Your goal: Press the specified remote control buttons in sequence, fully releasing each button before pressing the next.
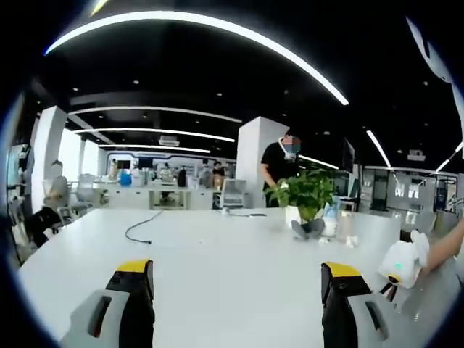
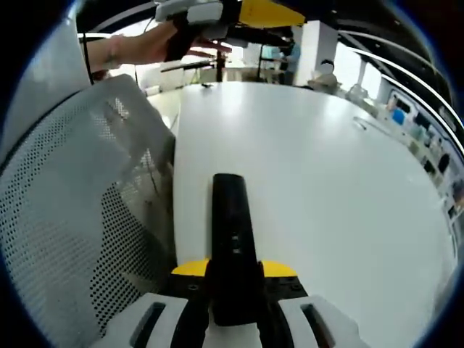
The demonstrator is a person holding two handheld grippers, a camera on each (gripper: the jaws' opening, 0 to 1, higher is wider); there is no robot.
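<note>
A black remote control (image 2: 230, 217) points away from me over the white table (image 2: 333, 181), and my right gripper (image 2: 234, 270) is shut on its near end between yellow-tipped jaws. Its buttons are too dark to make out. The left gripper (image 2: 217, 14) appears at the top of the right gripper view, held by a hand (image 2: 138, 47) above the table's far end. In the left gripper view, my left gripper (image 1: 238, 268) stands open wide above the bare table (image 1: 217, 246), with nothing between its jaws.
A grey mesh chair back (image 2: 65, 217) stands close on the left of the remote. A potted plant (image 1: 304, 196), small bottles (image 1: 337, 225) and a black cable (image 1: 141, 230) sit on the table. A person (image 1: 279, 163) stands behind the plant. A white device (image 1: 402, 264) lies at the right edge.
</note>
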